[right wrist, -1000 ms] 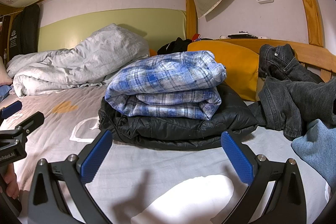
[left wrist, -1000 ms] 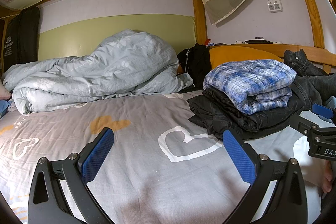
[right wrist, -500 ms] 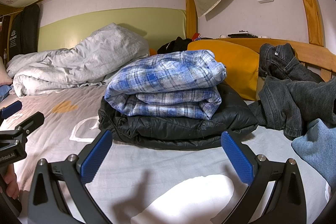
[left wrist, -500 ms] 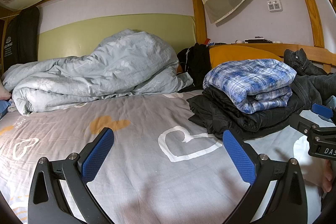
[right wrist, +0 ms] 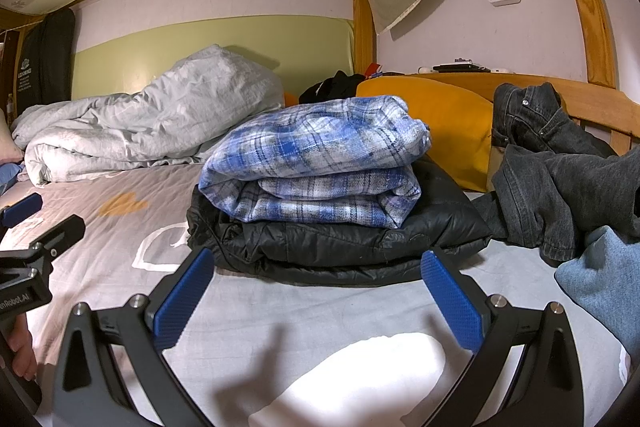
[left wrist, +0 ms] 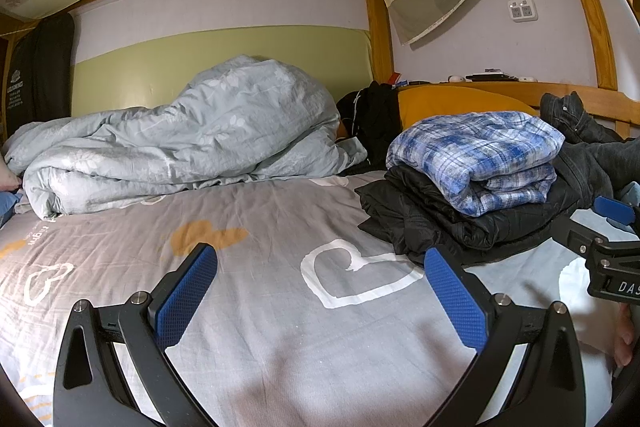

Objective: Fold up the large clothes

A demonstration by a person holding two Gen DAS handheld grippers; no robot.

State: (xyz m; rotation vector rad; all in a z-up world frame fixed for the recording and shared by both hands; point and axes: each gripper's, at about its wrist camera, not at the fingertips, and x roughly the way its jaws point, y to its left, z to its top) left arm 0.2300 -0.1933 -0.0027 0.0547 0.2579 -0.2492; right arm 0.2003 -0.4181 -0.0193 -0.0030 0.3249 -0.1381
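Grey sheet (left wrist: 260, 227) spreads under the left gripper (left wrist: 320, 279), whose blue-padded fingers (left wrist: 186, 289) stand wide apart, holding and touching nothing. Farther right, a folded plaid shirt (right wrist: 320, 155) lies on a folded black jacket (right wrist: 340, 239), just ahead of the right gripper (right wrist: 318, 283); its fingers (right wrist: 450, 301) are likewise spread wide and empty. Dark jeans (right wrist: 552, 183) lie crumpled at the far right.
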